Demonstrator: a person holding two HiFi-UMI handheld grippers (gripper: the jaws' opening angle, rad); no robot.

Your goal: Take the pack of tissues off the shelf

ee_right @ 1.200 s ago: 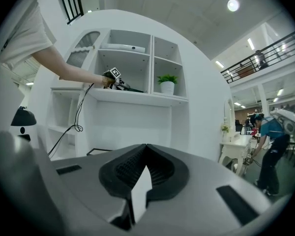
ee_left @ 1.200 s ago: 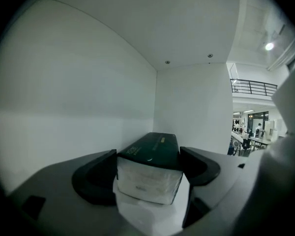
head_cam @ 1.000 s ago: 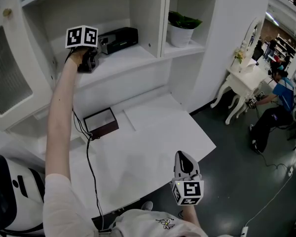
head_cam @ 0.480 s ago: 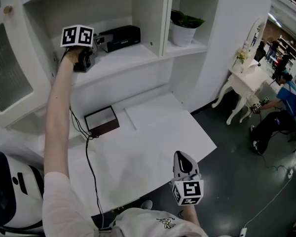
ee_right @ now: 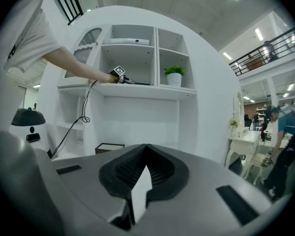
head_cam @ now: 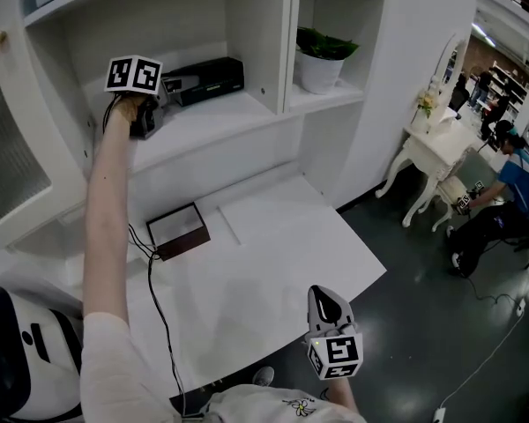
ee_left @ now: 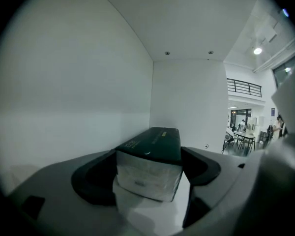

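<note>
Brown box [head_cam: 178,230] at back-left of white desk [head_cam: 282,263]; black cable [head_cam: 160,311] runs across desk beside it. Potted plant [head_cam: 321,53] above desk's back edge. Dressing table [head_cam: 432,144] right of desk, person [head_cam: 498,196] seated beyond.

The left gripper [ee_left: 149,157] is clamping a pack of tissues [ee_left: 152,144] — dark green top, pale end — inside a white shelf [ee_left: 64,92].
</note>
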